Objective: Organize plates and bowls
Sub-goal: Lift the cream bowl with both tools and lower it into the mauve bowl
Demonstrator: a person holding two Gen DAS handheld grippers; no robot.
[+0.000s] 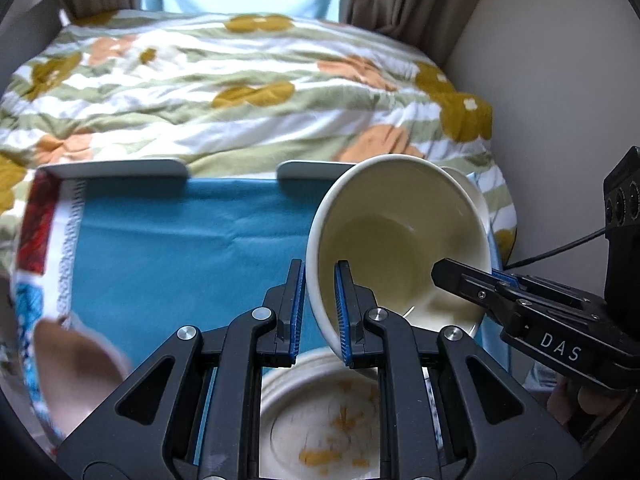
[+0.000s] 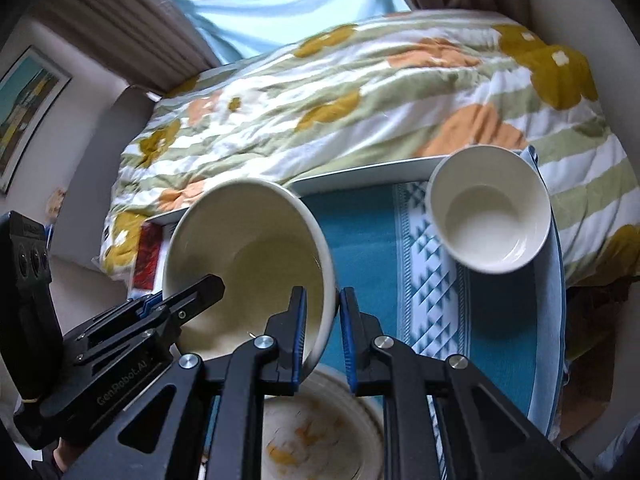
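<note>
Since the large cream bowl (image 1: 396, 240) is wide and deep, it is gripped from two sides: the left gripper (image 1: 320, 312) is clamped narrow on the near-left wall of the rim, one pad outside and one inside, and the right gripper (image 2: 323, 336) is pinched the same way on the opposite wall. With both pinches on the rim, the bowl is held tilted, mouth toward the cameras, clear of the blue cloth (image 1: 180, 248) that covers the tray (image 1: 112, 168). A two-sided hold is judged sensible here, since one pinch on a thin rim would let it swing.

Directly below the bowl a soiled plate (image 1: 320, 420) with yellow-orange scraps is seen on the cloth. A smaller white bowl (image 2: 488, 212) sits upright at the far right of the tray, well apart from the held one; stacking the bowls is judged the likely aim.

Most of the plate is hidden by both gripper bodies. The bowl's underside and foot are not visible. In the left wrist view the smaller bowl is almost fully masked behind the held bowl. A blurred tan shape (image 1: 80, 368) at lower left cannot be identified. The tray's near edge is cut off.
</note>
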